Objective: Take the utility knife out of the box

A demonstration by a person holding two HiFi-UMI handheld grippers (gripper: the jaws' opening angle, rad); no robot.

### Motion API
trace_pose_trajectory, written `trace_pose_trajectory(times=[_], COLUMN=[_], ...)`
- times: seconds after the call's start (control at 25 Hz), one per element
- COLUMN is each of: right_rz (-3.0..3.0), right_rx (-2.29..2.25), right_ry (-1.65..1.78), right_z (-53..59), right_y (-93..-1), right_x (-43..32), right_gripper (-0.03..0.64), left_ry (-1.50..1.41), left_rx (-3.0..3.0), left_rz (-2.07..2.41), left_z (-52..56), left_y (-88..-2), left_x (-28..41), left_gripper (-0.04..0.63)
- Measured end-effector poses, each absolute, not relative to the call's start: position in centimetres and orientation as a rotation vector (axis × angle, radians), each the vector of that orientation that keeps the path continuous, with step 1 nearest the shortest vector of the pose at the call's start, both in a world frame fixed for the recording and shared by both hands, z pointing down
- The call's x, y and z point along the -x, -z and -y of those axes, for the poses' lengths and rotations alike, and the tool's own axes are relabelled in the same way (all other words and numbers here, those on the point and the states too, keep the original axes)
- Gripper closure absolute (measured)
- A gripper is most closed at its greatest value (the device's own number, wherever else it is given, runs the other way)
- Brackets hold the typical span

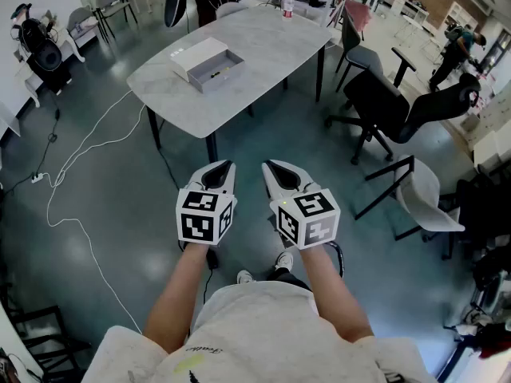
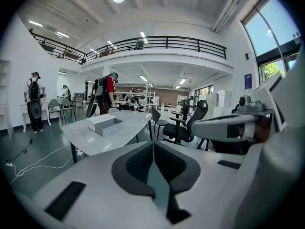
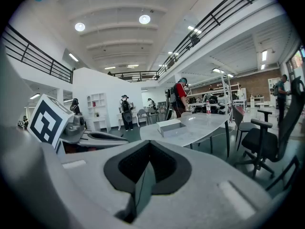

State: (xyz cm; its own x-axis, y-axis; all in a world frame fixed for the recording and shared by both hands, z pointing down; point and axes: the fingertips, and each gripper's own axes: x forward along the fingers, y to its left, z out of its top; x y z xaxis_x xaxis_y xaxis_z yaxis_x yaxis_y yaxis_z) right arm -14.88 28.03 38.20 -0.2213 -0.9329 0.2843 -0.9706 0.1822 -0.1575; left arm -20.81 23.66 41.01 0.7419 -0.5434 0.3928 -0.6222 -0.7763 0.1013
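Your left gripper and right gripper are white with black pads; their cubes carry black-and-white square markers. The table is pale grey, marbled; the box grey, its lid white; the floor dark teal.

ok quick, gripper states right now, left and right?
Left gripper: closed, holding nothing.
Right gripper: closed, holding nothing.

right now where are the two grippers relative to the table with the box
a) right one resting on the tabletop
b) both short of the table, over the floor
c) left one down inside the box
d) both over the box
B: in the head view the left gripper and right gripper are side by side above the floor, short of the table that holds the open box.
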Motion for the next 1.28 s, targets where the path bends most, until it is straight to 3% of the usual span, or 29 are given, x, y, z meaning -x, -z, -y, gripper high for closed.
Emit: trace_pose_trajectory(times=[0.72,1.28], right_rz=[2.363,2.447], right_rx=[-1.849,-1.74], right_ry=[-0.478,-0.558], right_z=[-25.4,-17.4], right_y=[-39.2,-40.4], right_x=[15.0,7.8], right_gripper=[0.612,0.612], left_ry=[-0.55,-0.576], left_rx=[-2.72,-2.669], left_rz=[0.976,1.065], left_z=[-21.2,-14.1], left_y=[-42.0,-42.5], left_x=[20.9,13.5], left_gripper=[0.577,0.577])
